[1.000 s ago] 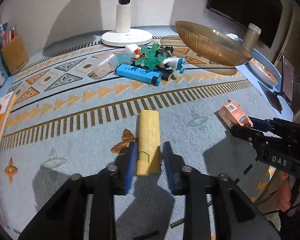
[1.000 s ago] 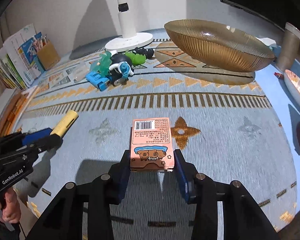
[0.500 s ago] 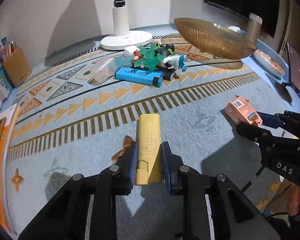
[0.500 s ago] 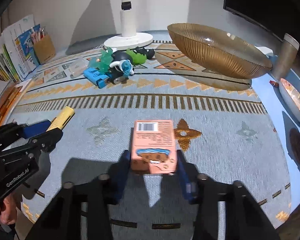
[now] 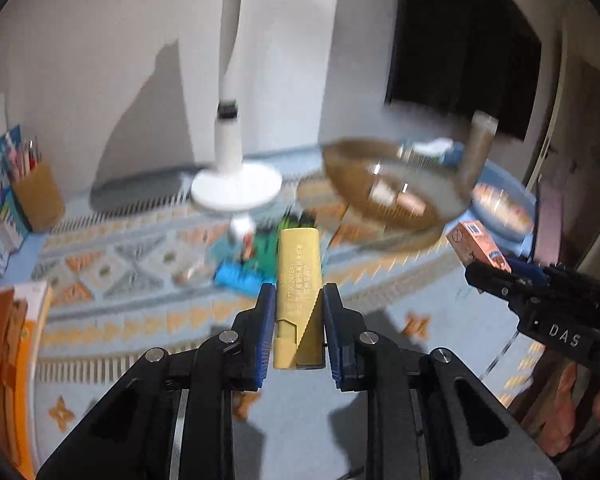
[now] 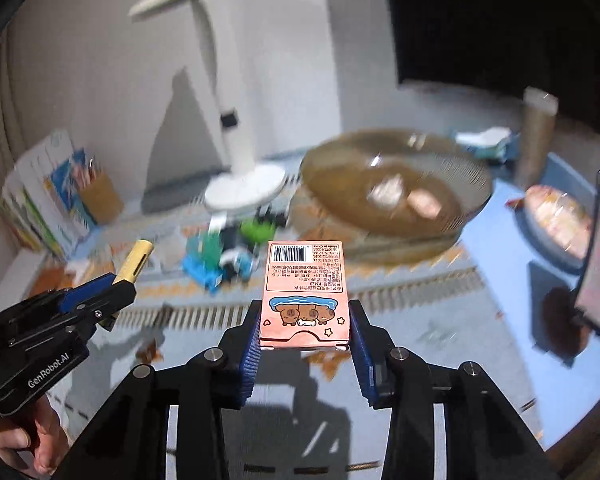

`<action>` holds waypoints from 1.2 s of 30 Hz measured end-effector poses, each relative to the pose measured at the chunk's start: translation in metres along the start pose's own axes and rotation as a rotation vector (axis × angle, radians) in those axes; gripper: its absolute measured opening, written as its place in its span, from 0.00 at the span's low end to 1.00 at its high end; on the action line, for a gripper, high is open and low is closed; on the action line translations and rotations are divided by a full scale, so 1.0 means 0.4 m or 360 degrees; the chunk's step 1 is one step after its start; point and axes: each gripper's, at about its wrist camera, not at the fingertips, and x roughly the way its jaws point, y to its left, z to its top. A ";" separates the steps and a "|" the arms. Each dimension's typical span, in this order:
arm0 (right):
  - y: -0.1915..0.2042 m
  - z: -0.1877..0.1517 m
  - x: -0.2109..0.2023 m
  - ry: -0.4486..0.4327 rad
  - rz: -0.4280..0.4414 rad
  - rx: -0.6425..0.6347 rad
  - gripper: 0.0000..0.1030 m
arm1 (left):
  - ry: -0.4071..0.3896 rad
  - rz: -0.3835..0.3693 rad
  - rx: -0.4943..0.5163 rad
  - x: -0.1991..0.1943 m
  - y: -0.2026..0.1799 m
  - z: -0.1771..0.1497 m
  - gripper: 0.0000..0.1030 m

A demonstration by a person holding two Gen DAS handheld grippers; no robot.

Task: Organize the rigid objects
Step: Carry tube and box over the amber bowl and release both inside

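Note:
My left gripper [image 5: 296,312] is shut on a yellow rectangular case [image 5: 299,276] and holds it up off the patterned mat. My right gripper [image 6: 305,328] is shut on a pink card box [image 6: 305,288] with a barcode and cartoon animals, also lifted. The pink box shows at the right of the left wrist view [image 5: 478,246]. The yellow case shows at the left of the right wrist view [image 6: 134,260]. An amber glass bowl [image 6: 396,188] with small items in it stands beyond both, also seen in the left wrist view [image 5: 396,192].
A pile of small toys with a blue box [image 6: 208,268] lies on the mat [image 5: 140,320] before a white lamp base [image 6: 246,188]. A brown cylinder [image 6: 536,136], a plate [image 6: 556,220], a pencil holder [image 5: 38,196] and books [image 6: 40,204] stand around.
Both grippers closed on their objects and lifted them off the mat. Both views have tilted upward toward the bowl and show motion blur.

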 end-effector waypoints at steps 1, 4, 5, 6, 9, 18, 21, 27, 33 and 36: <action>-0.008 0.014 -0.012 -0.0026 -0.0012 0.0005 0.38 | -0.0024 -0.0013 -0.0002 -0.003 -0.006 0.018 0.20; -0.039 0.061 -0.046 -0.0112 -0.0073 0.0019 0.38 | -0.0098 -0.0067 -0.0021 -0.008 -0.031 0.080 0.20; -0.051 0.081 -0.054 -0.0136 -0.0111 0.0023 0.38 | -0.0113 -0.0085 -0.0026 -0.007 -0.040 0.098 0.20; -0.059 0.092 -0.057 -0.0145 -0.0130 0.0021 0.38 | -0.0128 -0.0105 -0.0029 -0.001 -0.054 0.122 0.20; -0.087 0.133 -0.055 -0.0172 -0.0208 0.0035 0.38 | -0.0161 -0.0135 -0.0017 0.021 -0.092 0.168 0.20; -0.156 0.197 -0.006 -0.0131 -0.0238 0.0084 0.38 | -0.0144 -0.0208 0.0032 0.118 -0.178 0.230 0.20; -0.181 0.206 0.025 -0.0097 -0.0229 0.0109 0.38 | -0.0112 -0.0226 0.0035 0.153 -0.188 0.239 0.20; -0.221 0.216 0.076 -0.0056 -0.0234 0.0131 0.38 | -0.0056 -0.0253 0.0052 0.228 -0.214 0.247 0.20; -0.264 0.224 0.134 -0.0002 -0.0244 0.0156 0.38 | -0.0006 -0.0261 0.0072 0.295 -0.240 0.246 0.20; -0.279 0.227 0.157 0.0022 -0.0250 0.0159 0.38 | 0.0027 -0.0263 0.0069 0.330 -0.244 0.243 0.20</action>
